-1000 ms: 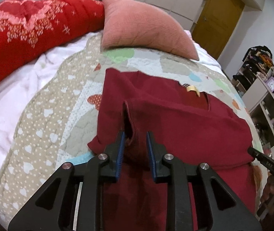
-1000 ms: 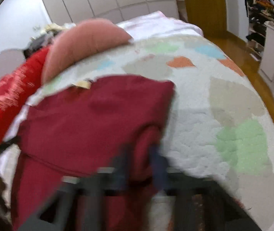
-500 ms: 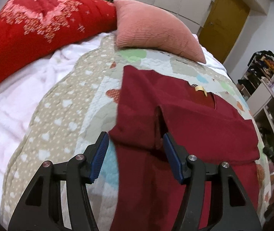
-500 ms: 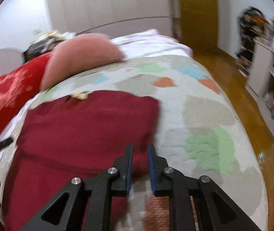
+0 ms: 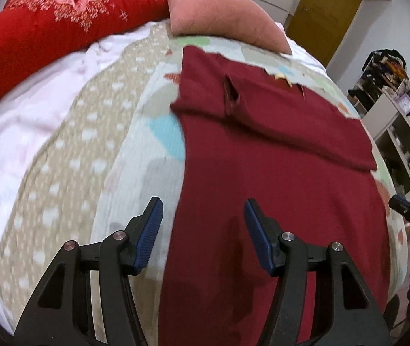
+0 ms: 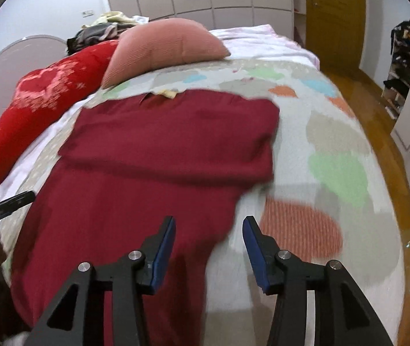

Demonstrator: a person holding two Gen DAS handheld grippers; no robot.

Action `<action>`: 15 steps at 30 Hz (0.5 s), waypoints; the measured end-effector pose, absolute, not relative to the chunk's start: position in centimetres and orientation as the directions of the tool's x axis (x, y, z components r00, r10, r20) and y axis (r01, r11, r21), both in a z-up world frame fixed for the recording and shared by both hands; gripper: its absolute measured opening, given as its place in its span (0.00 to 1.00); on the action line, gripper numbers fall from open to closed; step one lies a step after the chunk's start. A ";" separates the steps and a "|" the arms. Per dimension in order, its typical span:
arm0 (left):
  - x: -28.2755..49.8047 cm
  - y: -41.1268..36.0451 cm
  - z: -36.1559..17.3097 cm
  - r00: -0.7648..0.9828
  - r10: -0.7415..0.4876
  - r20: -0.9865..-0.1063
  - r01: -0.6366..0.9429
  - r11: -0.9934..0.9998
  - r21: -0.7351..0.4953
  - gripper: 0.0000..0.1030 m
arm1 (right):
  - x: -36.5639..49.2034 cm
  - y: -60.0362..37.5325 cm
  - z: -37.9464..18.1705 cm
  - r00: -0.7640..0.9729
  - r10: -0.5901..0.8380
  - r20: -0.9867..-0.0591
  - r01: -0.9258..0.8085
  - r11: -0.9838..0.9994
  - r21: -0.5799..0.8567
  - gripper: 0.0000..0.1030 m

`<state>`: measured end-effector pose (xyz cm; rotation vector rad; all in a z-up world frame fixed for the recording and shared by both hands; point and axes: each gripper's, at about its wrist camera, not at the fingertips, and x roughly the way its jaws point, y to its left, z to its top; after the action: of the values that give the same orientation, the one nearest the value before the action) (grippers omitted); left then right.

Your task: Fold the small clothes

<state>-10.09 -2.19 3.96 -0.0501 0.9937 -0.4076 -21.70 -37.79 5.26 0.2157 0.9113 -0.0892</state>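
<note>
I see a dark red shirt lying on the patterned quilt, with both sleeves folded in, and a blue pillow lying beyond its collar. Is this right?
Not quite: the pillow is pink, not blue, as the right wrist view shows. The rest holds: the dark red shirt lies on the patterned quilt, sleeves folded in.

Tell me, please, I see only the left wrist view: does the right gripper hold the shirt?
Observer: No. The right gripper is open. Its jaws have just been opening, and no cloth is pinched between them.
Operator: Where is it over the shirt?
Observer: It straddles the right edge of the shirt: one finger is over cloth, the other over the quilt.
Operator: What lies beyond the quilt on that side?
Observer: A wooden floor, running up to the door.
</note>
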 end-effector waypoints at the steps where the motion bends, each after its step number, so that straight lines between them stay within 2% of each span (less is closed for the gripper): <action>1: -10.7 -1.9 3.7 0.474 -0.355 -0.806 0.304 0.925 -0.229 0.57 | -22.2 -37.7 4.9 0.606 0.023 -0.795 0.174 0.971 0.161 0.45; 5: -12.2 -1.3 2.8 0.452 -0.350 -0.821 0.288 0.928 -0.237 0.57 | -23.9 -37.3 2.2 0.580 0.121 -0.806 0.165 0.951 0.261 0.43; 6: -12.5 -1.3 2.6 0.450 -0.343 -0.824 0.289 0.929 -0.230 0.57 | -24.0 -36.7 1.7 0.575 0.130 -0.808 0.139 0.957 0.254 0.25; 8: -13.4 -1.2 2.6 0.456 -0.334 -0.825 0.296 0.931 -0.213 0.57 | -24.1 -35.6 1.6 0.582 0.071 -0.810 0.119 0.978 0.171 0.12; 9: -13.7 -1.1 2.6 0.456 -0.335 -0.824 0.300 0.930 -0.212 0.57 | -24.3 -35.6 1.7 0.589 0.032 -0.807 0.132 0.982 0.135 0.10; 15: -15.8 0.3 2.6 0.434 -0.354 -0.828 0.295 0.925 -0.241 0.57 | -26.1 -37.2 2.2 0.590 -0.009 -0.808 0.217 0.965 0.147 0.10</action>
<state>-15.82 0.34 2.64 -0.0637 1.0463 -0.4044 -26.13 -37.18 2.18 0.2407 0.9331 -0.1329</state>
